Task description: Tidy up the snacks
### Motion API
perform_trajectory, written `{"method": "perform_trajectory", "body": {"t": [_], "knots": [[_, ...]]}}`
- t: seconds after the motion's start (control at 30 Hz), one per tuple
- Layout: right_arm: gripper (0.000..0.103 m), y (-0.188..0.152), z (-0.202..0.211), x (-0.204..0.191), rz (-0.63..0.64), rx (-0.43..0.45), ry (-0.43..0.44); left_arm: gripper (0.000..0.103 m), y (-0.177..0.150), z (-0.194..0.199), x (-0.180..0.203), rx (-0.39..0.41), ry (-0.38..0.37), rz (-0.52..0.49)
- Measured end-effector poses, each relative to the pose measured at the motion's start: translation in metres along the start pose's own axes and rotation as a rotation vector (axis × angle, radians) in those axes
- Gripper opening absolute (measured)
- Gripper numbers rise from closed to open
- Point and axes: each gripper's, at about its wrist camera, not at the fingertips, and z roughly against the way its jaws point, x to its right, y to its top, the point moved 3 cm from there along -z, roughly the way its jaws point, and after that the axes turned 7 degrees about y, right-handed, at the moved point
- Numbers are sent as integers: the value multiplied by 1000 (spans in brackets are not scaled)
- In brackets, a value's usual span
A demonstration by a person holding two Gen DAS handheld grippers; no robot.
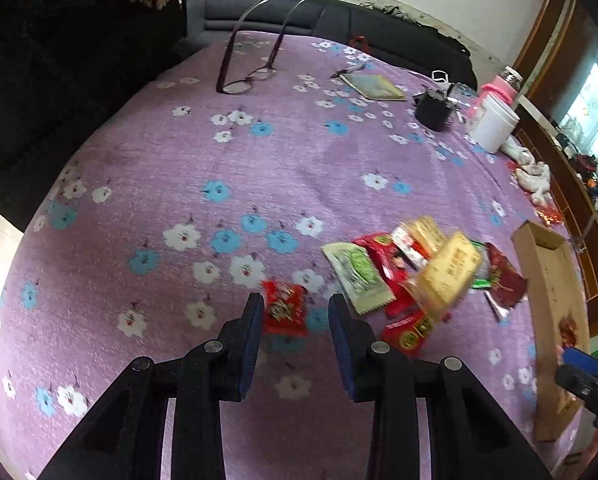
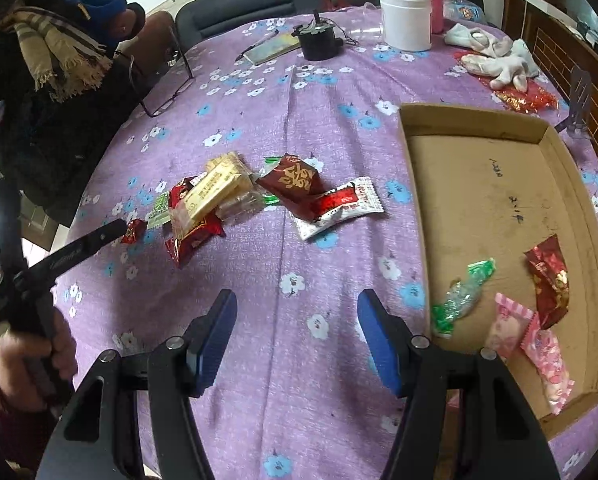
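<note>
Gold characters on the dark maroon snack packet, too stylised to read; faint handwritten marks on the floor of the shallow brown cardboard tray, illegible. At twelve o'clock on the purple flowered tablecloth — white plastic jar, black round container, white gloves. In the tray: green-and-clear wrapped candy, dark red packet, two pink packets. Left gripper spread around a small red snack packet, not touching. Right gripper spread wide, holding nothing — loose snack pile at eleven o'clock.
</note>
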Motion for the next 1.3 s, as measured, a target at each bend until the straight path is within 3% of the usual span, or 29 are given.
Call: {"method": "perform_trajectory", "body": {"t": [0.07, 0.23, 0.33, 0.4, 0.6, 0.87, 0.97, 1.23, 1.3], "knots": [[54, 12, 19, 6, 23, 38, 4, 35, 3, -5, -1, -1, 8, 0], [54, 65, 113, 37, -8, 272, -44, 35, 8, -18, -1, -19, 19, -20], [54, 67, 130, 34, 17, 296, -64, 31, 6, -23, -2, -18, 30, -28], [54, 58, 122, 29, 18, 271, -30, 23, 2, -29, 1, -36, 14, -37], [54, 36, 66, 12, 36, 128, 26, 23, -1, -34, 10, 9, 59, -98], [54, 48, 11, -2, 90, 39, 28, 21, -12, -28, 5, 29, 46, -135], [54, 58, -17, 2, 49, -2, 65, 21, -13, -26, 5, 31, 39, -150], [53, 79, -71, 9, 6, -75, 2, 22, -14, -25, 0, 43, -7, -153], [44, 78, -83, 12, -6, -101, -21, 23, -14, -25, -1, 49, -21, -158]]}}
